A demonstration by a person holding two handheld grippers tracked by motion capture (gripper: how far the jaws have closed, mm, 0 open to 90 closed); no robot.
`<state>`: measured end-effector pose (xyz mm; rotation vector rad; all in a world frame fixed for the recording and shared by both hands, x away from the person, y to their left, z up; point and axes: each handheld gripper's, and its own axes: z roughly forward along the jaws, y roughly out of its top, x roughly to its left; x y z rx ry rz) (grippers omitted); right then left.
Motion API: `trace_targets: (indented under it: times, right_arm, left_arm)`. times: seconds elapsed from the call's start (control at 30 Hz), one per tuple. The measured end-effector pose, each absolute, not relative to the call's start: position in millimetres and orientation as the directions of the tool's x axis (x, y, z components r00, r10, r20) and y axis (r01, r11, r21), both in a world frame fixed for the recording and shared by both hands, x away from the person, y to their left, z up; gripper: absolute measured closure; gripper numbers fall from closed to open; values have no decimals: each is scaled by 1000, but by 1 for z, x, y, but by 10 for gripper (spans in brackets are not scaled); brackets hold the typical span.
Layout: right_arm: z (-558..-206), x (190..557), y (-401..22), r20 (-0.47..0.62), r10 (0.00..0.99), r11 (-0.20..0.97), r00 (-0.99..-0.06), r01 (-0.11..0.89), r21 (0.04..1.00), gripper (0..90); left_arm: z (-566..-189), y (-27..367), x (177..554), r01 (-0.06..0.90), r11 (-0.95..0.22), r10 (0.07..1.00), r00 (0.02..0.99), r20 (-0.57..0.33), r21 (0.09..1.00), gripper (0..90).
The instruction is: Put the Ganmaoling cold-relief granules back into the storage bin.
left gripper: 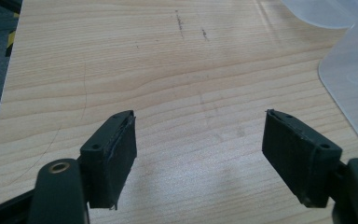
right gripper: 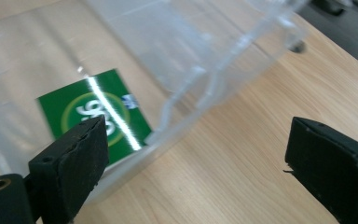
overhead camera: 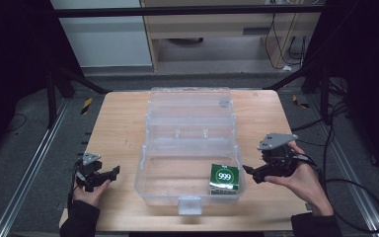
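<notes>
green box (overhead camera: 225,177) lies flat in clear bin (overhead camera: 150,163) | just left of right gripper (overhead camera: 249,170), jaws wide, empty | left gripper (overhead camera: 112,172) far, wide, empty

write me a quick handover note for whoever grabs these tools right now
Left tool: open, holding nothing, low over the wooden table left of the clear plastic box.
Right tool: open, holding nothing, just outside the box's right wall.
Green 999 packet: lying inside the box, front right corner.
Lid: open, folded back behind the box.
Done: packet looks to be in the box.
Left: probably closing the lid and the front latch.
</notes>
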<state>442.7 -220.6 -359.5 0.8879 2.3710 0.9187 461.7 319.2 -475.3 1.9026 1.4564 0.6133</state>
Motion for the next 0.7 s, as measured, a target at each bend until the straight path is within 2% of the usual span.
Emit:
trace_targets:
  times: [0.07,0.1,0.13,0.17,0.27,0.37,0.7]
  right_arm:
    - [-362,443,-226,-155,727,544,-669,424,724,56]
    - [-367,443,-236,-122,777,476,-617,451,755,53]
    - [-367,443,-236,-122,777,476,-617,451,755,53]
    - [-373,444,-246,-89,817,411,-569,468,782,50]
    - [-380,445,-254,-74,846,367,-527,476,799,46]
    - [-394,448,-267,-66,899,294,-433,484,824,47]
    - [-422,453,-286,-47,944,207,-327,474,856,40]
  left_arm:
    - [-475,319,462,654,-166,962,273,-25,738,264]
    - [-475,319,462,654,-167,962,273,-25,738,271]
    - [-475,318,462,654,-168,961,274,-25,737,271]
    - [-475,318,462,655,-168,961,274,-25,737,276]
    - [-475,319,462,655,-168,961,276,-26,737,281]
    - [-476,318,462,656,-170,960,278,-26,736,284]
    - [-477,320,463,656,-169,962,272,-21,735,252]
